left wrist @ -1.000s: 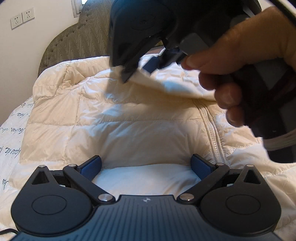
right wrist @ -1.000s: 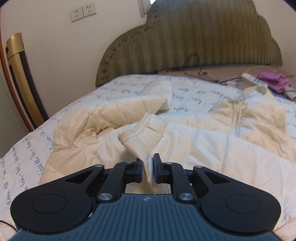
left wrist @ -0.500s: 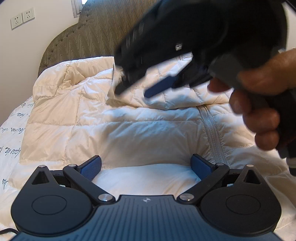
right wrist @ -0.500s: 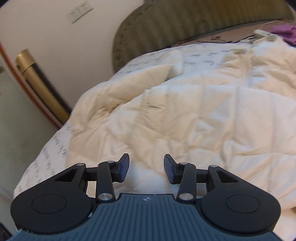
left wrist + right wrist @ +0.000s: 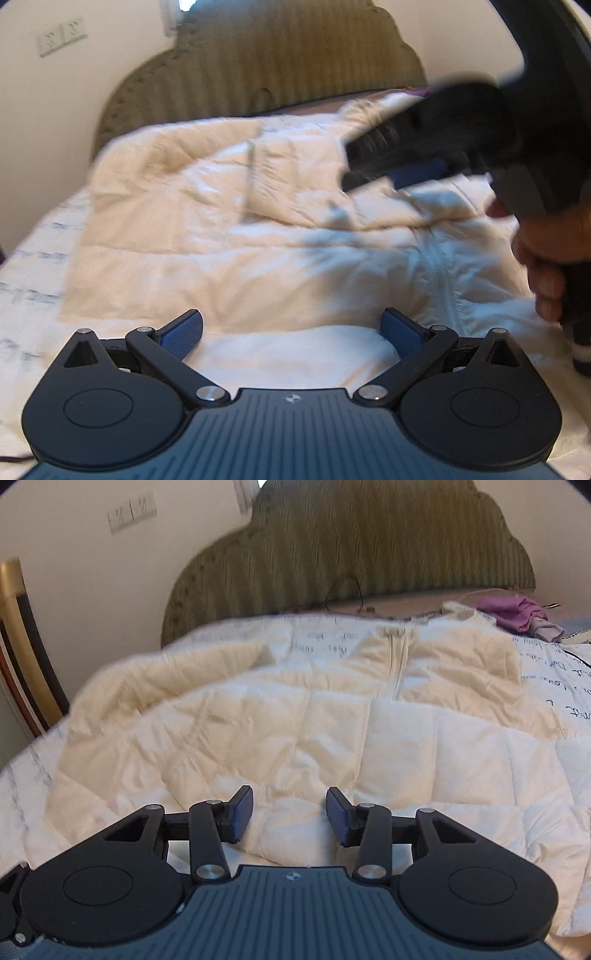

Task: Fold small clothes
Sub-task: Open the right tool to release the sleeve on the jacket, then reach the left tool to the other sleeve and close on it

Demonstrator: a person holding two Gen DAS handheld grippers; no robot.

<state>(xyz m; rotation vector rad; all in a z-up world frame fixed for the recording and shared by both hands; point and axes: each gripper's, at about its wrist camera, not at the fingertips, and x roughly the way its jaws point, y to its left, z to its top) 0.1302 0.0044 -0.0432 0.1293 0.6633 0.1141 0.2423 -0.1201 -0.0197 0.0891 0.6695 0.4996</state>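
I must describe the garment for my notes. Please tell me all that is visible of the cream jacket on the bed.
The cream jacket is quilted and puffy, with a slightly shiny fabric. It lies spread flat on the bed sheet, front up, zipper closed, collar toward the headboard. One sleeve is folded across its body. Neither gripper holds it.

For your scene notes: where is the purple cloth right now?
In the right wrist view, the purple cloth lies far right by the headboard, beyond the cream jacket.
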